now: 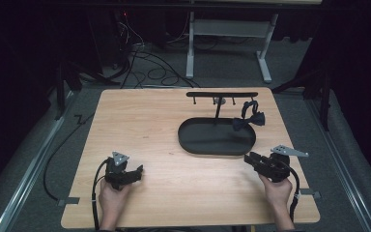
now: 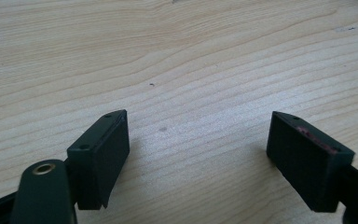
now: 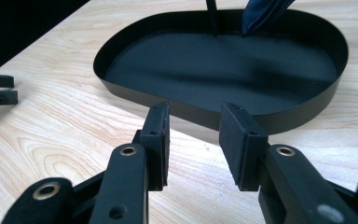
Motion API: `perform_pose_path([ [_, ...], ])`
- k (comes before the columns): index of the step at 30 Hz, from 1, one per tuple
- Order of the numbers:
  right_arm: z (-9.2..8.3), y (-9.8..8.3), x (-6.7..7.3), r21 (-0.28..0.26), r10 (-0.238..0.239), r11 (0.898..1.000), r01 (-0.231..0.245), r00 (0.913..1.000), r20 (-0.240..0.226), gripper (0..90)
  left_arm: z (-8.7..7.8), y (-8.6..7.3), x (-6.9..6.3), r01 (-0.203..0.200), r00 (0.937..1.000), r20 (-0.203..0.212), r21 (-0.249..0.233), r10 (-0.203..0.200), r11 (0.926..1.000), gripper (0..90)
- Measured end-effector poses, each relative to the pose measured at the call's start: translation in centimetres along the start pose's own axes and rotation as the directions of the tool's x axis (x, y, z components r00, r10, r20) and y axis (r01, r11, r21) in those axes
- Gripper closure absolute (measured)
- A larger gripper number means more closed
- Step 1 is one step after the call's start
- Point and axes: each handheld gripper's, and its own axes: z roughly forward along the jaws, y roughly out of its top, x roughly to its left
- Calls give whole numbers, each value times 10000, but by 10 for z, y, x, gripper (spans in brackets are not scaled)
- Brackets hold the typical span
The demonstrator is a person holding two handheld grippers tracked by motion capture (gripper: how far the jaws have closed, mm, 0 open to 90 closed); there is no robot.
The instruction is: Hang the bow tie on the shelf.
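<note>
A wooden table (image 1: 164, 125) sits in a dark room. A person's two hands come in from the near edge, and each hand holds a black gripper.

The left gripper (image 1: 134, 172) is low over the near left part of the table. In the left gripper view its two jaws stand wide apart, with bare wood between them. It holds nothing.

The right gripper (image 1: 251, 158) is on the near right side, just by the near right rim of a black tray (image 1: 200, 145). In the right gripper view its jaws are only a little way apart, with a small gap between them. Nothing is in that gap. The jaws point at the tray's near wall.

The tray is long and round at the ends, and it lies right of the table's middle. A thin black stand (image 1: 221, 95) rises from the tray's far side, with a bar across its top and small pegs under the bar. A dark bow tie (image 1: 249, 121) hangs at the right end of the stand, over the tray's far right rim. In the right gripper view its dark blue tip (image 3: 261, 14) dips down over the far side of the tray
</note>
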Motion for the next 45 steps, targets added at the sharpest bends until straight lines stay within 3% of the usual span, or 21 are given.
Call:
perform_pose_path([
  [16,19,-9,2,534,66,9986,-68,10000,28,645,0,0,0,1,10000,-1,1,-1,10000,215],
  [34,42,-19,9,1292,-366,9911,315,9986,372,634,0,0,0,-18,10000,3,18,18,10000,215],
  [45,50,-24,15,1575,-979,9840,829,9912,897,590,0,0,0,-17,10000,4,17,17,10000,215],
])
